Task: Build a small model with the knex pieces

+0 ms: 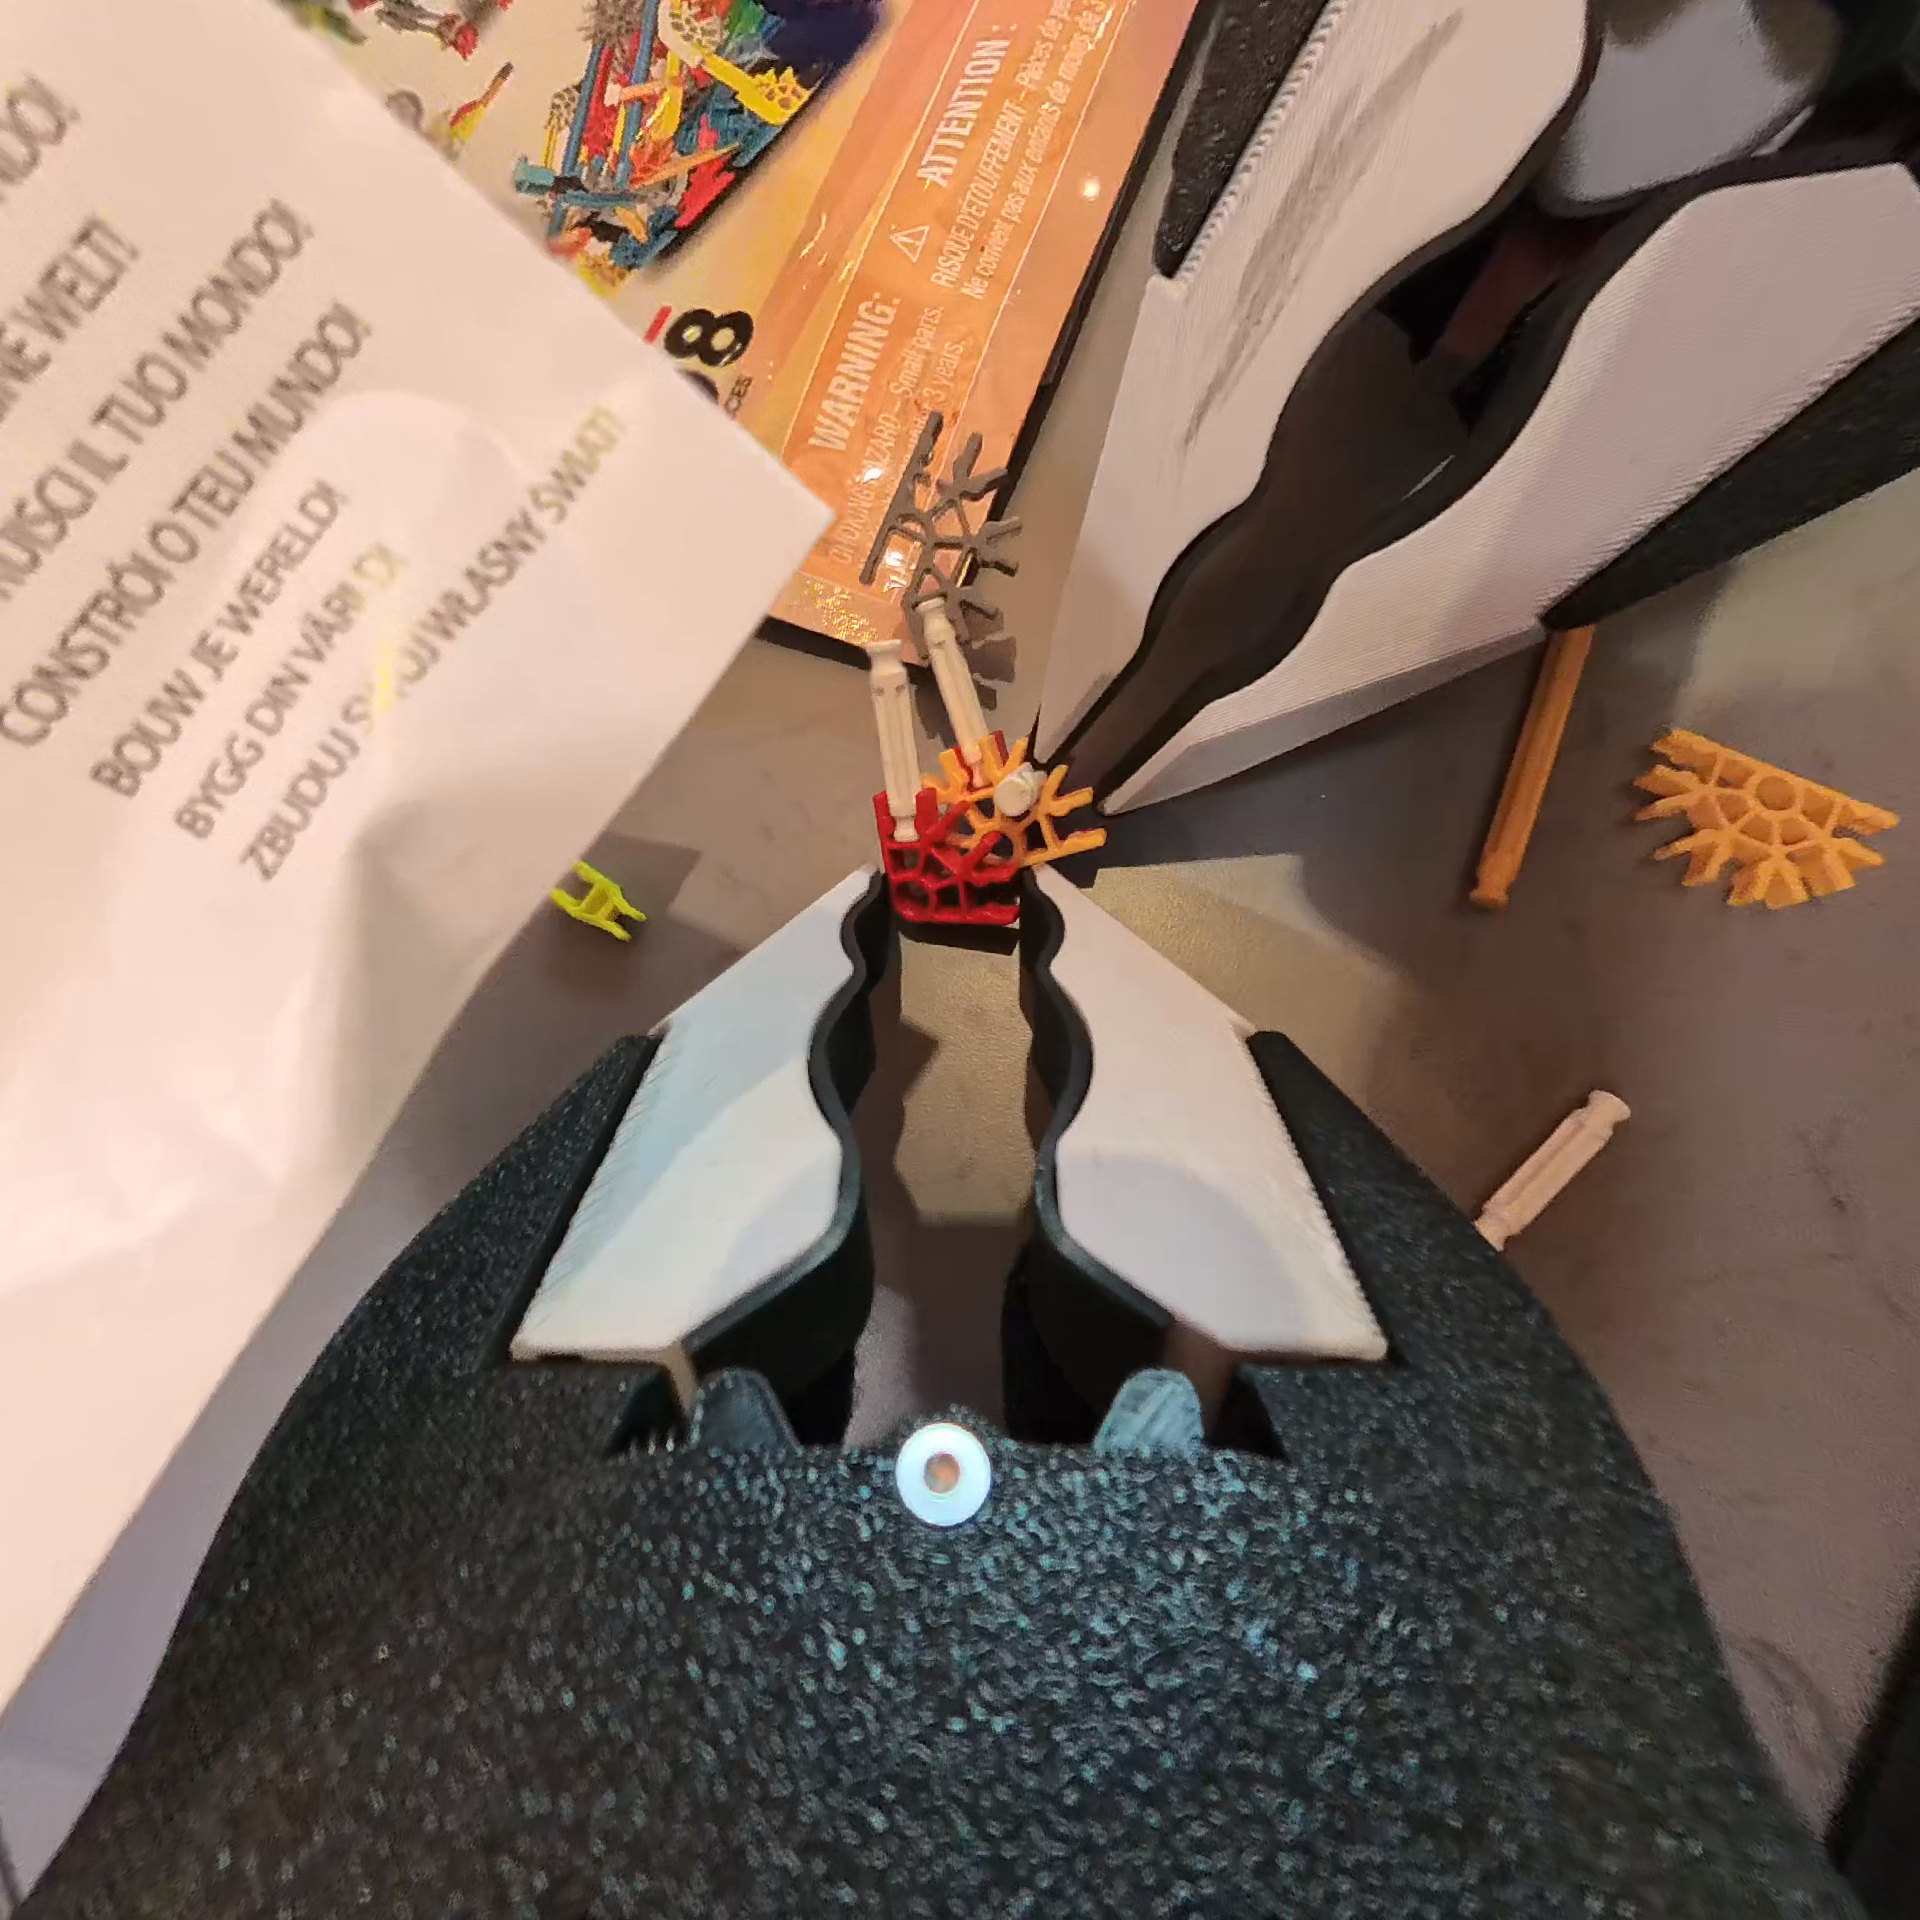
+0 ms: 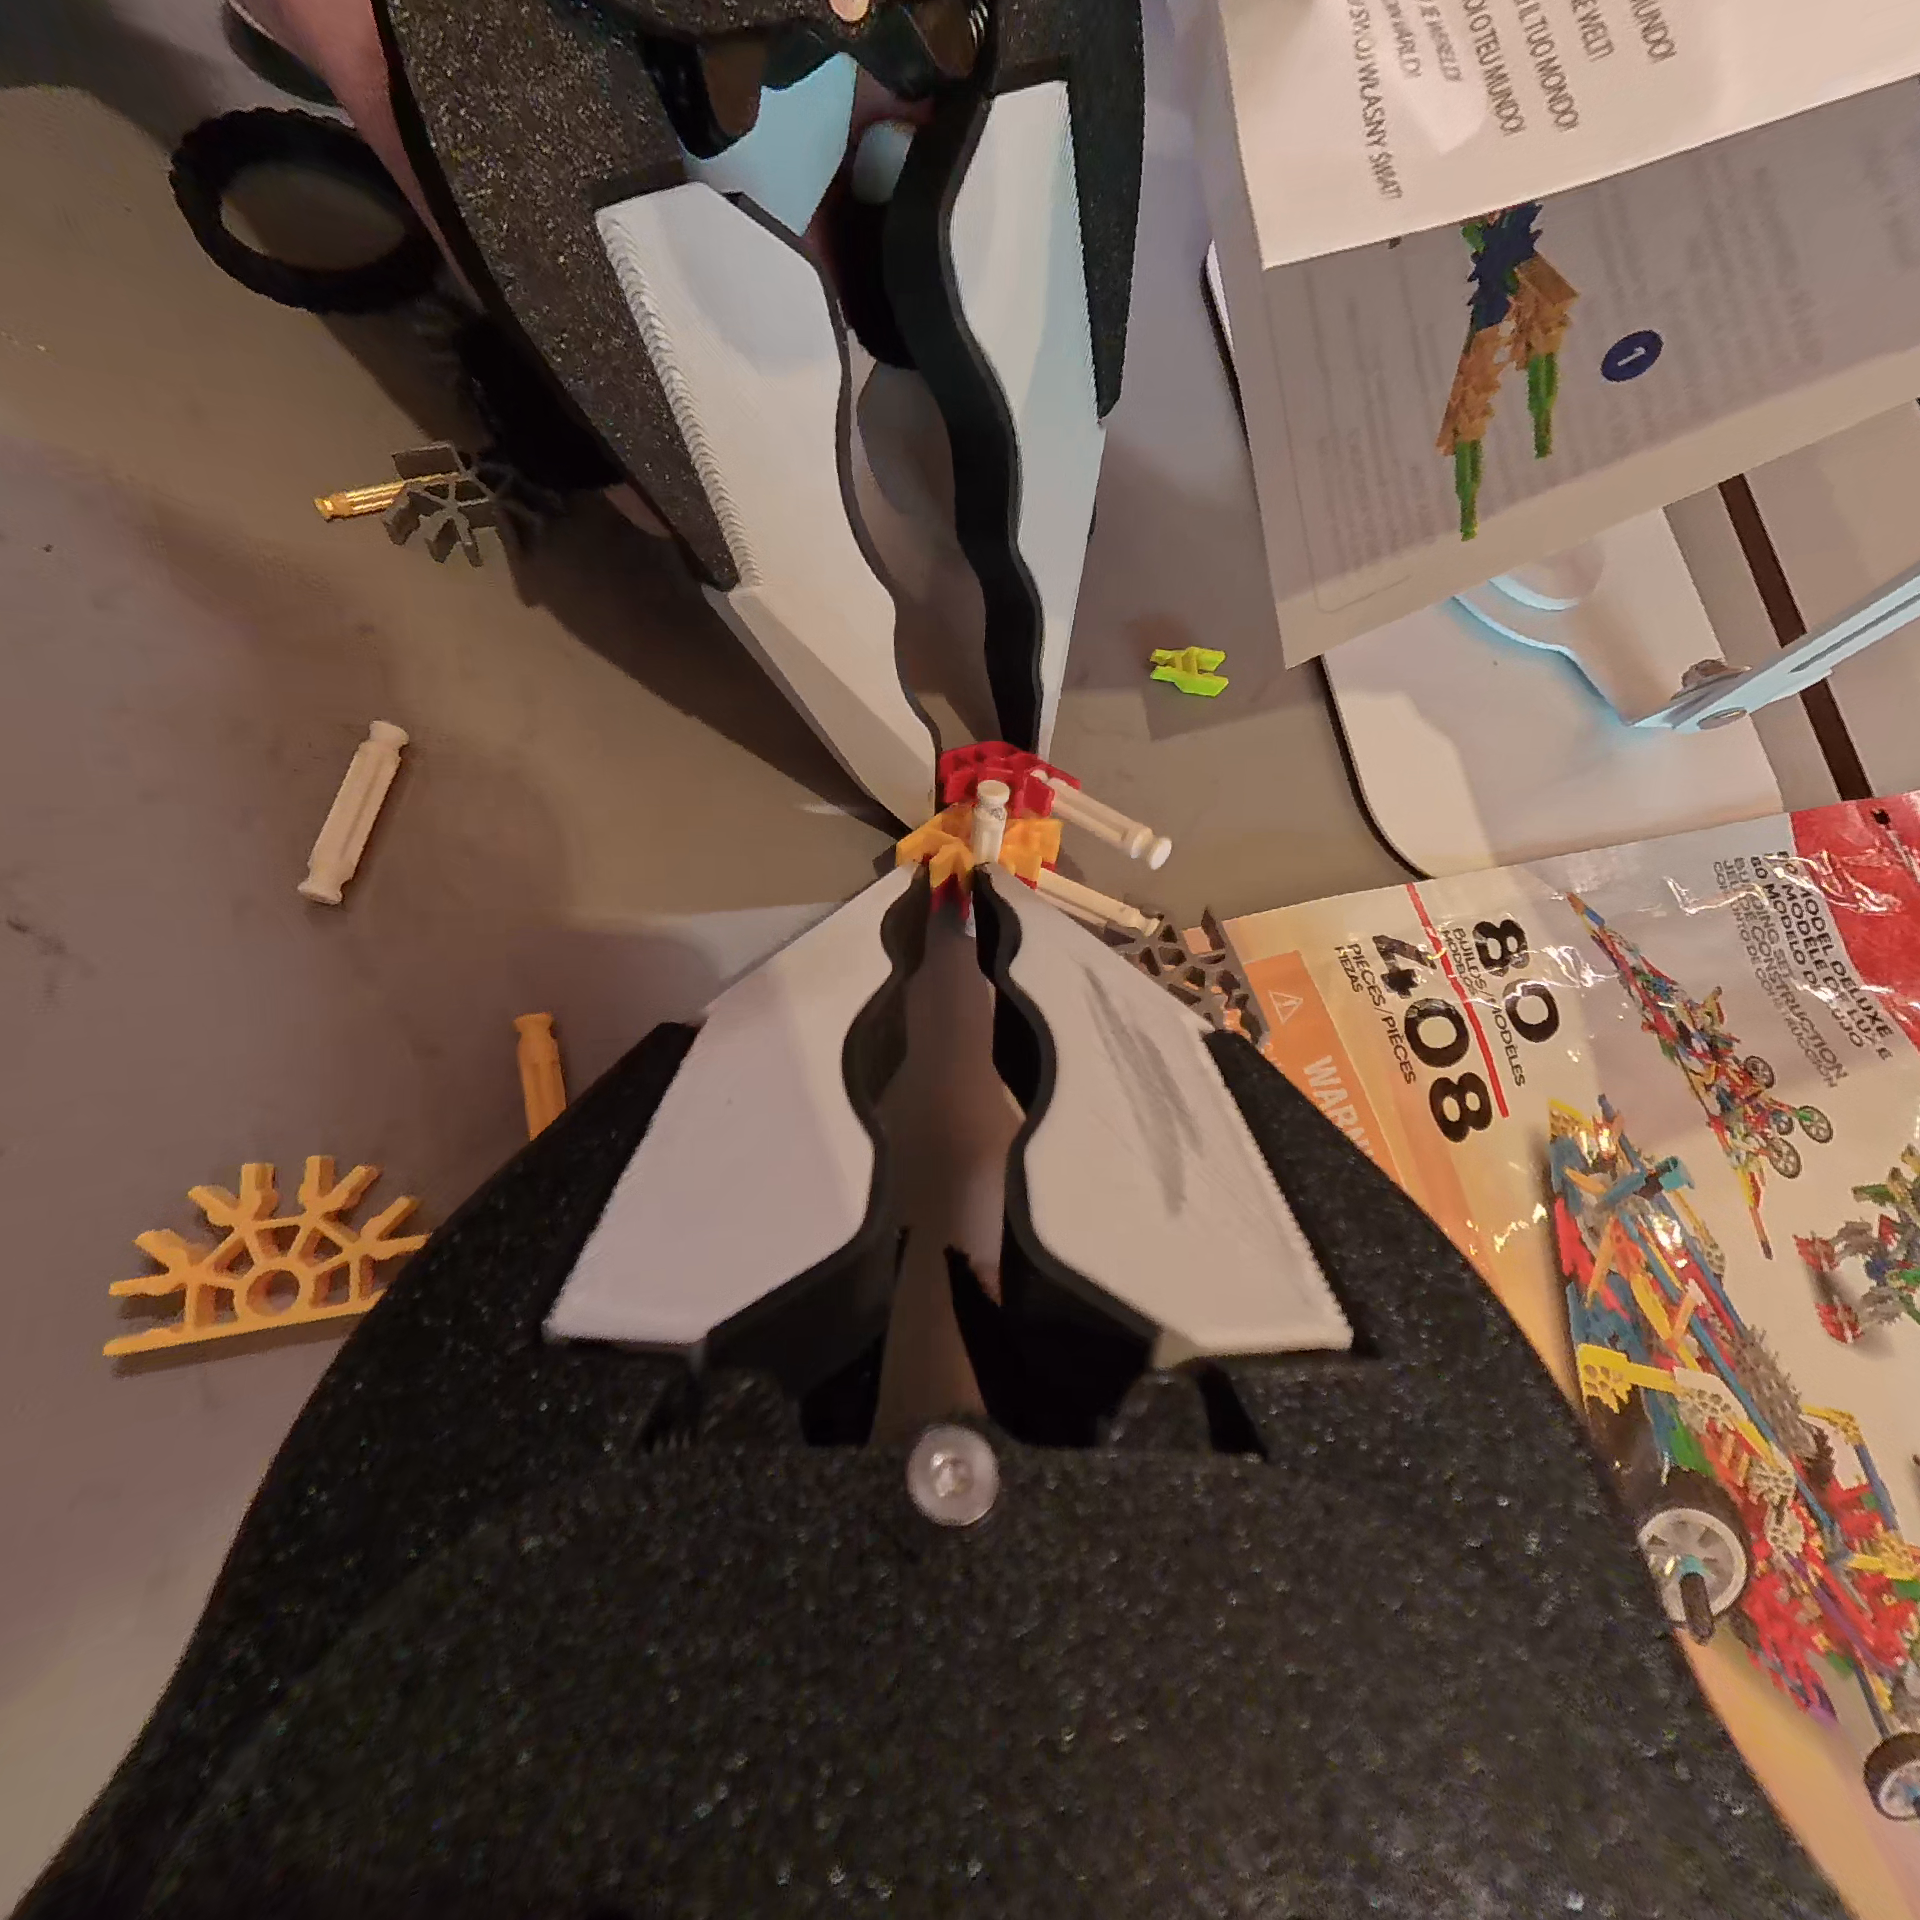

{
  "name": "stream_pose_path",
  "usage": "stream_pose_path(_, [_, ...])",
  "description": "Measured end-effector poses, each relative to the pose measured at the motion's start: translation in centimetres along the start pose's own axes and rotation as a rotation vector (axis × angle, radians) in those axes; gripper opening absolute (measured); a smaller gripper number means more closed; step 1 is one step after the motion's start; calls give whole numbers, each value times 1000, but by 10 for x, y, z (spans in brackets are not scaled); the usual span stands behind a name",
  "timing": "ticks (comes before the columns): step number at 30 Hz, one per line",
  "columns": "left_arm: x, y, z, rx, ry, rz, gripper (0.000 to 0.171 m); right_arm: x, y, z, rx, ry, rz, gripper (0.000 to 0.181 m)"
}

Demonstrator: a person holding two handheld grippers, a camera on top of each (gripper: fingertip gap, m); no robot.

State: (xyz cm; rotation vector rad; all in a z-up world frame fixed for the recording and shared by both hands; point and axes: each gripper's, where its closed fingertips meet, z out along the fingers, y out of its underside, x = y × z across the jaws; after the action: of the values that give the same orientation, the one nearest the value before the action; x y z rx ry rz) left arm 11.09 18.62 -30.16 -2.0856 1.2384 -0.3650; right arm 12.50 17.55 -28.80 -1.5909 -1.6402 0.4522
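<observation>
mostly grey tabletop (image 1: 1558, 1455), scattered toy parts, booklet (image 1: 260, 520) alongside.

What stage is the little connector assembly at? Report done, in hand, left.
Done: white rods sit plugged into the joined red connector and orange connector.
In hand: left gripper clamps the red one; right gripper pinches the orange.
Left: loose yellow fan connector and white rod lie unattached.

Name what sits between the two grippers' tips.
A small assembly: red connector joined to orange connector, with white rods. Both views show it.
</observation>
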Motion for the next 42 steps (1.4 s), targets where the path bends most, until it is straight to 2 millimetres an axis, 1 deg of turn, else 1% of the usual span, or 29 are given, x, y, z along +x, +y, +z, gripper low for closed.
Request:
stream_pose_path(5, [3, -3, 0, -3, -35, 74, 23, 1, 1, 0, -7, 10, -8, 7])
stream_pose_path(12, [5, -6, 1, 27, -21, 77, 23, 1, 1, 0, -14, 12, -8, 7])
stream_pose_path(16, [4, -6, 2, 27, -45, 121, 23, 2, 2, 0, -17, 16, -21, 6])
stream_pose_path(18, [4, -6, 1, 14, -56, 118, 23, 2, 2, 1, -17, 17, -20, 7])
stream_pose_path(22, [3, -5, -1, 22, -19, 61, 23, 2, 4, 0, -15, 12, -19, 7])
stream_pose_path(24, [1, -4, -1, 9, -42, 75, 23, 1, 4, -1, -14, 6, -21, 6])
stream_pose_path(25, [-2, -3, -1, 0, -67, 96, 23, 0, 5, -1, -12, 3, -22, 0])
stream_pose_path(26, [-2, -3, -2, 0, -70, 103, 23, 0, 5, -1, -10, 1, -24, 0])
stream_pose_path(28, [3, -5, -2, 13, -45, 108, 23, 1, 5, -1, -12, 8, -23, 0])
stream_pose_path(32, [3, -7, -2, 19, -90, 204, 23, 2, 5, -1, -13, 6, -14, 0])
stream_pose_path(35, [3, -8, -2, 14, -148, 310, 23, 2, 5, -1, -14, 9, -13, 0])
stream_pose_path(42, [3, -10, 0, 6, -252, 436, 23, 3, 5, 0, -9, 2, 27, 0])
